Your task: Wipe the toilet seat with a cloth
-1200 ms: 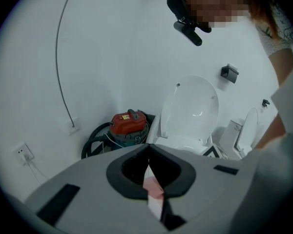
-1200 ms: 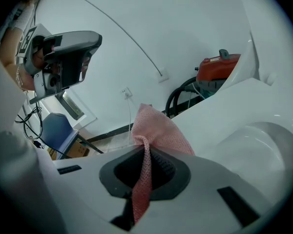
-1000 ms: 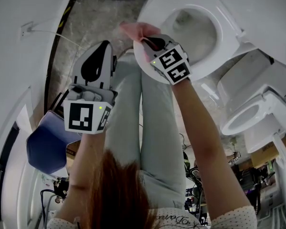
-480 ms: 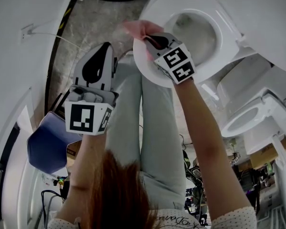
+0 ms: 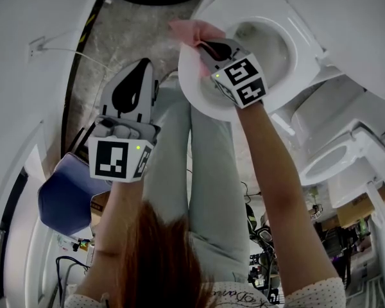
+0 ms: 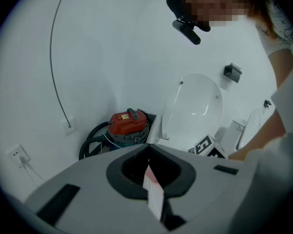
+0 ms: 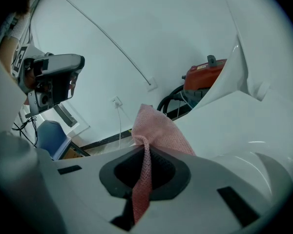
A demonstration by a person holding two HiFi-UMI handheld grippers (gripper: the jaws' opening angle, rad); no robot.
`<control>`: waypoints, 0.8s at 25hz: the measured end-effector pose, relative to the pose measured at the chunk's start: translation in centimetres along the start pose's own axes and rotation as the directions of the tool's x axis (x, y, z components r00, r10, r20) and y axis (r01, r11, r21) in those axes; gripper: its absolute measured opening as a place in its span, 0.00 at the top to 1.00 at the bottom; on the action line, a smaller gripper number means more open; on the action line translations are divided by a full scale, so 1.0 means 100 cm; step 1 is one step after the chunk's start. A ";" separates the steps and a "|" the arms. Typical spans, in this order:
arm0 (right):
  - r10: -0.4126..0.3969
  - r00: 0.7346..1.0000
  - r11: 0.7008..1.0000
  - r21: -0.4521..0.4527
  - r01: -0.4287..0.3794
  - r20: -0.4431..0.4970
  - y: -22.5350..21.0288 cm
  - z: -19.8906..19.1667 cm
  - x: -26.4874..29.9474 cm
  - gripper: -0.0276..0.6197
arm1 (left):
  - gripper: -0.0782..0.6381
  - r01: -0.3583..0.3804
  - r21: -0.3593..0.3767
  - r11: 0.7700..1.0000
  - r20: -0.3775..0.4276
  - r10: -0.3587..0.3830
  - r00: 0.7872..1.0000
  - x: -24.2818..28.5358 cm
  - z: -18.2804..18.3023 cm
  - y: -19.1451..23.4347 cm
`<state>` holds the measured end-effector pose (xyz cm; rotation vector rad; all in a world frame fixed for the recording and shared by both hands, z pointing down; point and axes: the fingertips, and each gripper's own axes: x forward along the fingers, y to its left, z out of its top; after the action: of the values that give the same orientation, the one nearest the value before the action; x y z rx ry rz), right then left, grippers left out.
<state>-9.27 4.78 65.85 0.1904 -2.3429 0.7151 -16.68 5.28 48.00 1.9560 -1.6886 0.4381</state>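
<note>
Left tongs (image 5: 140, 66): closed with nothing in them, held near and left above the person's leg, well apart from the toilet.
Right tongs (image 5: 210, 45): clamped on the pink cloth (image 5: 187, 31), whose loose end bunches out ahead of the tips.
Cloth's place: at the left rim of the toilet seat (image 5: 199, 101); contact cannot be told.
Bearing: the seat's ring runs right and far from the cloth, so a wiping stroke would likely go that way; the right hand is much nearer.
Far: raised lid (image 6: 193, 111); red vacuum cleaner (image 6: 128, 123) by the wall.
</note>
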 end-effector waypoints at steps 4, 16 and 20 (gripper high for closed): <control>-0.020 1.000 1.000 0.004 0.020 0.011 -0.011 0.005 -0.002 0.92 | 0.89 0.002 0.002 1.000 -0.003 -0.002 1.000 0.001 0.000 0.002; -0.082 0.996 0.996 0.026 0.081 0.040 -0.046 0.023 -0.012 0.92 | 0.89 0.012 0.007 1.000 -0.007 -0.012 1.000 0.002 0.000 0.001; -0.094 0.995 0.995 0.032 0.093 0.045 -0.052 0.025 -0.015 0.92 | 0.89 0.018 0.013 1.000 0.005 -0.018 1.000 0.003 0.004 0.000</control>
<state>-7.92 -1.04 65.65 0.3306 -2.3517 0.7065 -16.67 4.81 47.90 1.9816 -1.6739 0.4388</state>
